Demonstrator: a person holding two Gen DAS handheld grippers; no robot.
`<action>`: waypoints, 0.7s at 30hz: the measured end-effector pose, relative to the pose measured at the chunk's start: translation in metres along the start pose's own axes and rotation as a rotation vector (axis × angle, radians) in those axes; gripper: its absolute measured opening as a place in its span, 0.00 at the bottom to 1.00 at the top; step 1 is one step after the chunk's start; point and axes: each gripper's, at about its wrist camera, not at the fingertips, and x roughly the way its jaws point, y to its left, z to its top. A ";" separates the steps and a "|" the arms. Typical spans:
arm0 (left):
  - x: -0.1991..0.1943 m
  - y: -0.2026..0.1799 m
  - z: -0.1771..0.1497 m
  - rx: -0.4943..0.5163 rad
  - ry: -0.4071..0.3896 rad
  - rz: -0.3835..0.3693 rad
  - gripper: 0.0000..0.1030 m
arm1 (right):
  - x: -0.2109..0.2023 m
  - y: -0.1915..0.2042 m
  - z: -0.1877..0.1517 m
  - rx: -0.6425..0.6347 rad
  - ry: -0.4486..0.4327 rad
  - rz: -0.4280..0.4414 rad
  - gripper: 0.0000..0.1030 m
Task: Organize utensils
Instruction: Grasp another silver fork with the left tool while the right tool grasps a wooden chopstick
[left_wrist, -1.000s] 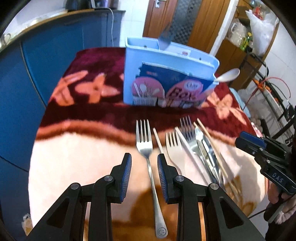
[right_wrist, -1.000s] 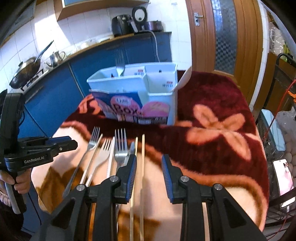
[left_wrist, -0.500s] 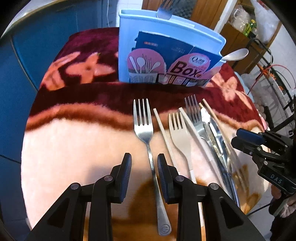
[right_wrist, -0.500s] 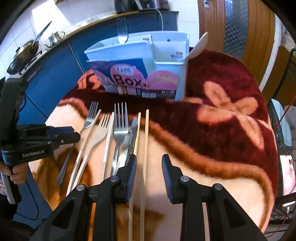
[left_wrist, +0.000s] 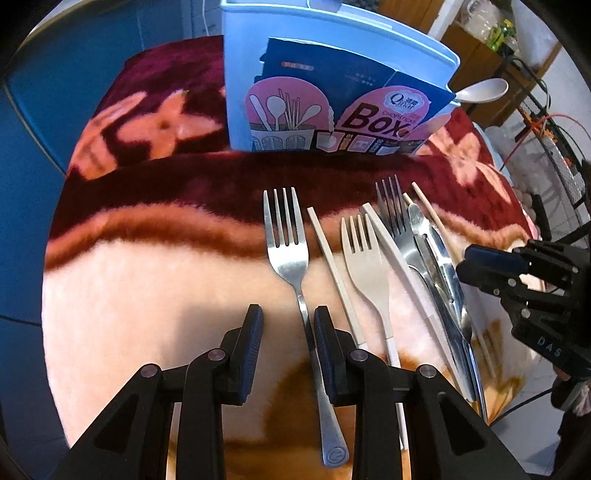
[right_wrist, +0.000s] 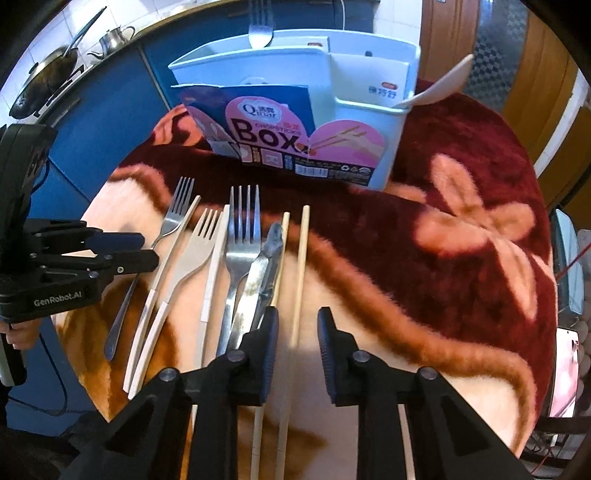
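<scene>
A row of utensils lies on a plush red and cream blanket (left_wrist: 147, 295). A steel fork (left_wrist: 286, 254) lies with its handle between the fingers of my open left gripper (left_wrist: 288, 328). Beside it are a cream chopstick (left_wrist: 332, 266), a cream plastic fork (left_wrist: 365, 266), a second steel fork (right_wrist: 242, 240) and a steel knife (right_wrist: 258, 280). Two wooden chopsticks (right_wrist: 301, 266) run between the fingers of my open right gripper (right_wrist: 295, 332). A pale blue utensil box (left_wrist: 332, 92) stands behind, with a fork (right_wrist: 259, 29) and a spoon (left_wrist: 480, 91) in it.
Blue kitchen cabinets (left_wrist: 92, 55) stand to the left, with a pan and kettle (right_wrist: 66, 62) on the counter. A wooden door (right_wrist: 480, 44) and a wire rack (left_wrist: 554, 147) are at the right. The blanket's edge drops off near both grippers.
Both grippers have moved down and forward toward the utensils; the box and utensils now look closer. The left fingers now straddle the steel fork's handle. Both stay open.
</scene>
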 end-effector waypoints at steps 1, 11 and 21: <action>0.000 -0.001 0.001 0.001 0.004 0.001 0.28 | 0.001 0.000 0.001 0.000 0.004 0.000 0.17; 0.006 0.000 0.012 -0.009 0.065 -0.016 0.28 | 0.011 -0.011 0.005 0.041 0.042 0.049 0.09; 0.009 -0.010 0.017 0.007 0.088 -0.006 0.10 | 0.012 -0.013 0.010 0.045 0.070 0.053 0.09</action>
